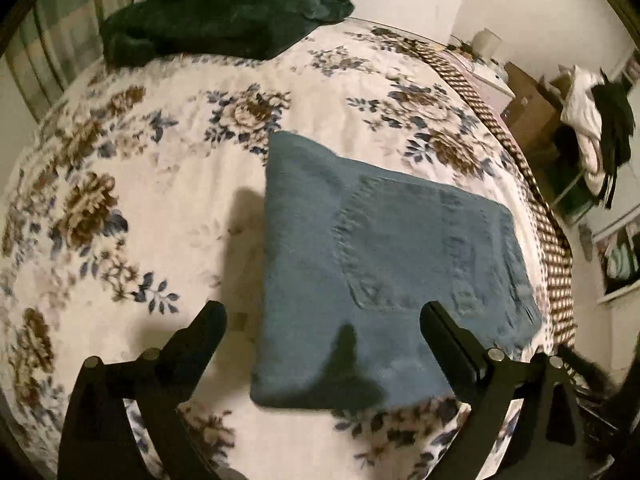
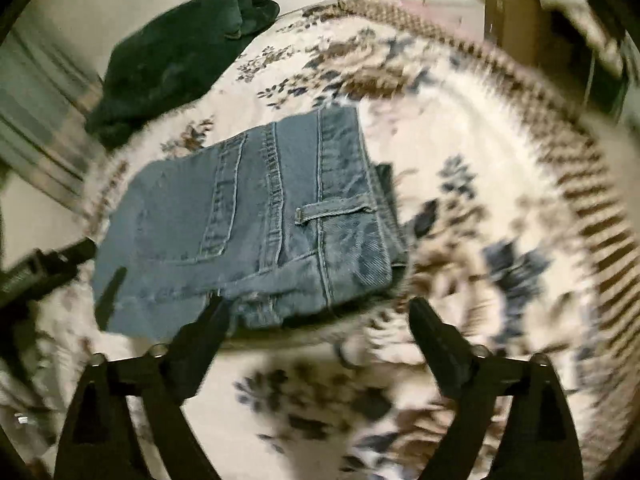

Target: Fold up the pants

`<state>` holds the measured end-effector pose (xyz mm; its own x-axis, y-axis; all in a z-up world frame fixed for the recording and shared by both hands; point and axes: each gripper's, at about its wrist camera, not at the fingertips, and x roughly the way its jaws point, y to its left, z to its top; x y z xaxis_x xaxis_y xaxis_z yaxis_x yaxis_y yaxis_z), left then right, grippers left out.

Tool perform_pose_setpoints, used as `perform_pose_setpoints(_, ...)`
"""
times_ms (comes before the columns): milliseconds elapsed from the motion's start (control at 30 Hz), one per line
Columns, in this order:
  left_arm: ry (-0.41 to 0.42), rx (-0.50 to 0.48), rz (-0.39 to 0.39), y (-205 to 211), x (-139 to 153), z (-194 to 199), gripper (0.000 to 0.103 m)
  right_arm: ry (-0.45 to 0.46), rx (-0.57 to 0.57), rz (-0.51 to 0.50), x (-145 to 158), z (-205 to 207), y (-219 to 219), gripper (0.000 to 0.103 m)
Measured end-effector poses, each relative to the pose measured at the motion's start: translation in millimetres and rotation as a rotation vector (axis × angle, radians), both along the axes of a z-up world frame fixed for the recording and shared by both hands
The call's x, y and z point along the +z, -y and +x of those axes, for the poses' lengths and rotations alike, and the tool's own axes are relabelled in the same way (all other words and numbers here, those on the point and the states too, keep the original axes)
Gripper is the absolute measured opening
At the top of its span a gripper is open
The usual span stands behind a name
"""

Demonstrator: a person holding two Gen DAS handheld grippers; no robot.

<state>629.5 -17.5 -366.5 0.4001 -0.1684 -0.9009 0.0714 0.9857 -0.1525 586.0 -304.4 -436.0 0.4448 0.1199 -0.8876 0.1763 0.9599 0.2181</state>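
Jeans lie on bed as compact rectangle, pocket up; fold looks done. Your left gripper and right gripper hover above near edge, fingers spread, holding nothing, clear for retreat.

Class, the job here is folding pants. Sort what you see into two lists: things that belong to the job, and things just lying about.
Belongs to the job:
- blue jeans, folded into a compact stack on the bed
- left gripper, open
- right gripper, open

Just lying about:
- dark green blanket at the head of the bed
- floral bedspread
- pile of clothes off to the side
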Motion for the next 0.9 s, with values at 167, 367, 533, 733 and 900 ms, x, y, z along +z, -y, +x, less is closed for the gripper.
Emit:
perform_pose_setpoints(167, 0.060, -0.008, 0.072, 22, 39, -31, 0.099, 0.070, -0.004, -0.173, 53, -23, -18, 0.103)
perform_pose_setpoints(367, 0.128, 0.018, 0.091, 29, 102, -81, 0.099, 0.129, -0.021, -0.211, 128, -68, -23, 0.103)
perform_pose_setpoints(533, 0.199, 0.030, 0.102, 38, 165, -133, 0.099, 0.189, -0.035, -0.196, 201, -122, -19, 0.103)
perform_pose_setpoints(733, 0.285, 0.043, 0.122, 46, 239, -205, 0.099, 0.273, -0.026, -0.213, 291, -199, -19, 0.103)
perform_pose_setpoints(900, 0.328, 0.080, 0.112, 44, 283, -264, 0.099, 0.356, 0.000, -0.243, 358, -269, -19, 0.103)
